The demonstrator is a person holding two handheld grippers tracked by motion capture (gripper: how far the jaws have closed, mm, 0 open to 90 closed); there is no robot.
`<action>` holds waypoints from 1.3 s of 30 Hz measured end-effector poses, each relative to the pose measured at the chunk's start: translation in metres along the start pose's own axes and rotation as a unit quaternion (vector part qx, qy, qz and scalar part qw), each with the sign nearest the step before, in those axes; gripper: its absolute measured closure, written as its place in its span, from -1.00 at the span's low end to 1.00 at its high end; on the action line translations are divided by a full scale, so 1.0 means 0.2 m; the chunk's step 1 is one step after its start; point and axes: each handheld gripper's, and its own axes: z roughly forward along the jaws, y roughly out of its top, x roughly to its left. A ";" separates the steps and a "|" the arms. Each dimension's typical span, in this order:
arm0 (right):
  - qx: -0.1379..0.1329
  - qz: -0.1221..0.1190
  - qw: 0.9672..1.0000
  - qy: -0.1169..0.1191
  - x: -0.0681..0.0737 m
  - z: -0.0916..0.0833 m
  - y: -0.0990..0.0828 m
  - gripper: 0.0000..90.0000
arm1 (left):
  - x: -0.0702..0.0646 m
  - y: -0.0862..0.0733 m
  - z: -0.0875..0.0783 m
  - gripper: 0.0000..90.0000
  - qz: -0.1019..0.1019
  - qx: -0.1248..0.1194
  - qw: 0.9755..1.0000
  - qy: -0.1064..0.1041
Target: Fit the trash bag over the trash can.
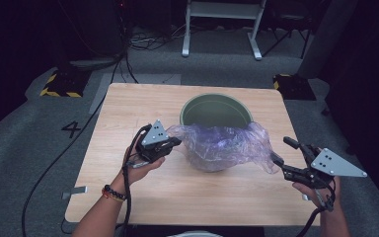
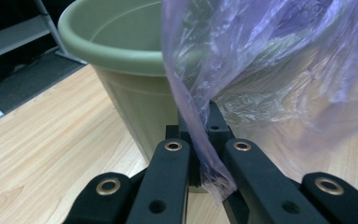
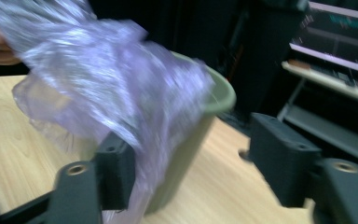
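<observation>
While left gripper [image 2: 204, 154] clamps purple plastic bag [image 1: 222, 145] edge beside green pot [image 1: 216, 109], right gripper [image 3: 191, 163] jaws parted, bag brushing one jaw, not pinched.

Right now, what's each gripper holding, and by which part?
Left gripper is clamped on the edge of the purple plastic bag, beside the green bin. Right gripper is open; the bag only drapes over one jaw.

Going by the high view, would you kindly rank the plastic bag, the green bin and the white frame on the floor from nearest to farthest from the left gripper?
1. Plastic bag: clamped in the left gripper, draped over the bin's near side.
2. Green bin: just beyond the bag, mid-table.
3. White frame: on the floor past the table's far edge.
</observation>
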 end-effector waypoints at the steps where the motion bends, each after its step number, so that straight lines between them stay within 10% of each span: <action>1: -0.005 -0.012 1.000 0.004 0.01 0.00 0.02 0.06 | 0.00 0.00 0.00 0.99 0.004 0.001 1.000 0.001; 5: -0.015 -0.034 0.999 0.024 0.01 0.04 0.09 0.54 | 0.01 0.01 0.00 0.99 0.001 0.003 1.000 0.002; 10: -0.014 -0.004 1.000 0.016 -0.06 0.13 0.14 0.86 | 0.03 -0.01 0.01 0.99 -0.011 0.010 1.000 0.004; 27: 0.079 0.069 0.994 -0.028 -0.19 0.45 0.09 0.99 | 0.11 -0.10 0.08 0.88 -0.037 0.038 0.999 0.001; 39: 0.090 0.091 0.991 -0.028 -0.23 0.49 0.04 0.99 | 0.15 -0.12 -0.10 -0.44 -0.062 -0.020 0.998 0.021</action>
